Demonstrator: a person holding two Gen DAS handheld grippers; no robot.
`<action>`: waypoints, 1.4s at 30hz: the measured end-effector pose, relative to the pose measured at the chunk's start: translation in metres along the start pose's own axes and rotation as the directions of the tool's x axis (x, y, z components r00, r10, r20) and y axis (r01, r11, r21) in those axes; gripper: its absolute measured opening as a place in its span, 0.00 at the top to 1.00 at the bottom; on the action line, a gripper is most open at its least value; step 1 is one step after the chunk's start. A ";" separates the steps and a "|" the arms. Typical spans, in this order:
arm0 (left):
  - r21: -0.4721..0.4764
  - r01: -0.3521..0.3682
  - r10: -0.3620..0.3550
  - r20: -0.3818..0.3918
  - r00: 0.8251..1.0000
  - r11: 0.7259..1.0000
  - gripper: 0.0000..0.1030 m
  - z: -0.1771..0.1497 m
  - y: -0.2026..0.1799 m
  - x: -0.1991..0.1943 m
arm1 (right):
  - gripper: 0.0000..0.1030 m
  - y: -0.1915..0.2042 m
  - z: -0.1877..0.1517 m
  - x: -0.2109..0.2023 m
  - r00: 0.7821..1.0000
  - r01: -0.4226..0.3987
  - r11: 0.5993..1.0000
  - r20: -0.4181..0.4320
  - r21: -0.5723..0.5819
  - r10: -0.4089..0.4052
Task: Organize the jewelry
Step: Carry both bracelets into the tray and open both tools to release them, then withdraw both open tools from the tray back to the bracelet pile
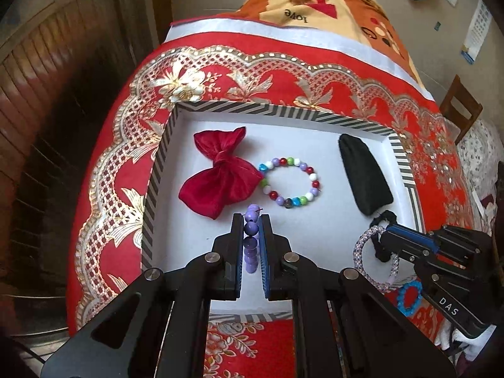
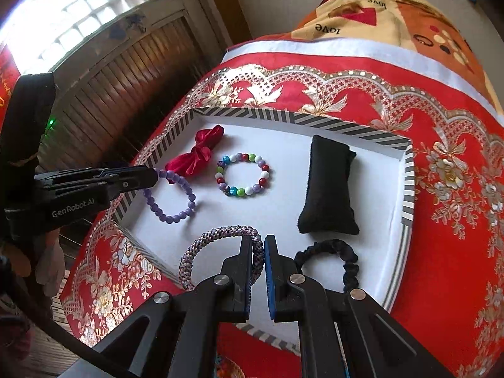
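A white tray with a striped rim (image 1: pixel 283 108) (image 2: pixel 315 124) lies on a red cloth. In it are a red velvet bow (image 1: pixel 220 179), a multicoloured bead bracelet (image 1: pixel 289 182) (image 2: pixel 244 174) and a black cushion (image 1: pixel 365 176) (image 2: pixel 329 189). My left gripper (image 1: pixel 251 220) (image 2: pixel 154 174) is shut on a purple bead bracelet (image 1: pixel 251 228) (image 2: pixel 176 201), which hangs over the tray's near left part. My right gripper (image 2: pixel 259 242) (image 1: pixel 382 236) is shut on a lilac woven bracelet (image 2: pixel 220 233) (image 1: pixel 357 252). A black scrunchie (image 2: pixel 330 247) looks caught at the same jaws, low over the tray's near right corner.
A blue beaded ring (image 1: pixel 409 297) lies on the red and gold cloth (image 1: pixel 119 189) outside the tray's near right corner. A patterned blanket (image 1: pixel 315 3) is heaped behind. A wooden shutter door (image 2: pixel 126 63) stands left, and a chair (image 1: pixel 461 110) stands right.
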State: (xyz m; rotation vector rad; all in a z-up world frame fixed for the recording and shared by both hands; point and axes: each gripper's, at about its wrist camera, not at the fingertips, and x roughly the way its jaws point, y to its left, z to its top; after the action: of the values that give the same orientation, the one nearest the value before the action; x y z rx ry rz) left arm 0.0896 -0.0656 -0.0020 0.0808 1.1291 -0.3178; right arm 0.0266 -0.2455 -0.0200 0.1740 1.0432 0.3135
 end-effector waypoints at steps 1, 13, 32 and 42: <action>-0.007 -0.003 0.003 -0.003 1.000 1.000 0.92 0.000 0.003 0.002 | 0.93 0.000 0.001 0.003 1.000 -0.001 1.000 -0.004 0.000 0.001; -0.096 -0.072 0.068 -0.041 0.997 0.993 0.92 -0.005 0.042 0.021 | 0.93 -0.003 0.011 0.048 0.997 0.014 1.000 -0.072 -0.012 -0.015; -0.149 -0.091 0.089 -0.020 0.996 0.985 0.65 -0.015 0.044 0.024 | 0.92 -0.001 0.018 0.058 0.998 0.034 0.999 -0.061 -0.011 -0.034; -0.113 -0.073 0.078 0.041 0.996 0.991 0.64 -0.034 0.020 -0.007 | 0.69 0.006 0.000 0.002 1.000 0.023 1.000 0.017 0.012 -0.023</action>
State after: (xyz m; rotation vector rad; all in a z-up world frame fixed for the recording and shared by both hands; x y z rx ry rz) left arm 0.0626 -0.0372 -0.0126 0.0175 1.0934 -0.1878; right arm 0.0259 -0.2391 -0.0196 0.1751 1.0294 0.2841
